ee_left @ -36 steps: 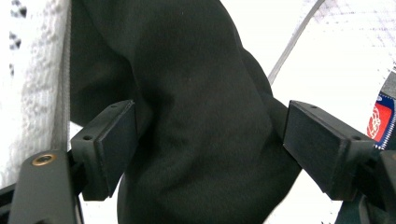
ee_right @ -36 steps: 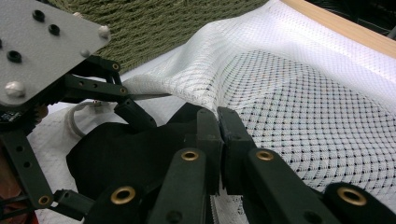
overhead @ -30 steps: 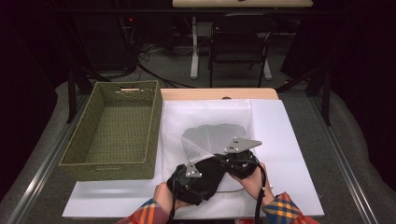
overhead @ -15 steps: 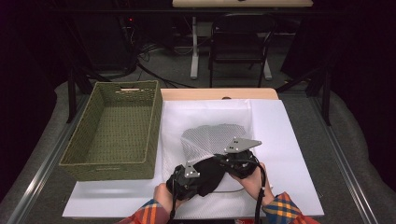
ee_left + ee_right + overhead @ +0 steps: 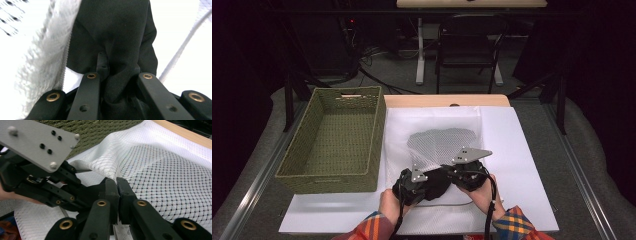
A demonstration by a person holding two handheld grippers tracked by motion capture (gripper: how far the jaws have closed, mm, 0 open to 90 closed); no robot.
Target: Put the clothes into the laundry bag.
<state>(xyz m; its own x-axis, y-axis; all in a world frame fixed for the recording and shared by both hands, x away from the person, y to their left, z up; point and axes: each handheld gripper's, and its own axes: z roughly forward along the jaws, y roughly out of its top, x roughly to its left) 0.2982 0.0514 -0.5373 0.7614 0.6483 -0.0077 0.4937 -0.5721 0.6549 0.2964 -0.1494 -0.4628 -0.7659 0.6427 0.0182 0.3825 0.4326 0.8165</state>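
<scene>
Near edge, lower centre of the high view: my left tongs (image 5: 424, 182), black with a grey plate on top. In the left gripper view they are clamped on a dark black cloth garment (image 5: 117, 45), a bunched fold pinched between the two jaws. I judge the grip is there to feed the cloth into the bag beside it.

Just right of them: my right tongs (image 5: 451, 171). In the right gripper view the jaws are pressed together, and I read them as nipping the edge of the white mesh zip-up laundry bag (image 5: 170, 177), though the pinch point itself is hard to see. Held so, I judge, to keep the bag's mouth lifted and open toward the left tongs.

Middle of the frame: the mesh bag lies on a white cover sheet (image 5: 512, 150) spread over the table. The grey patch inside it looks like the dark garment showing through the netting.

Left of the frame: an olive-green woven rectangular basket (image 5: 329, 172), empty, standing beside the sheet, probably for finished bags.

Far edge: a bare strip of the light wooden table (image 5: 447, 100).

Writing or brands: none legible in any view.
</scene>
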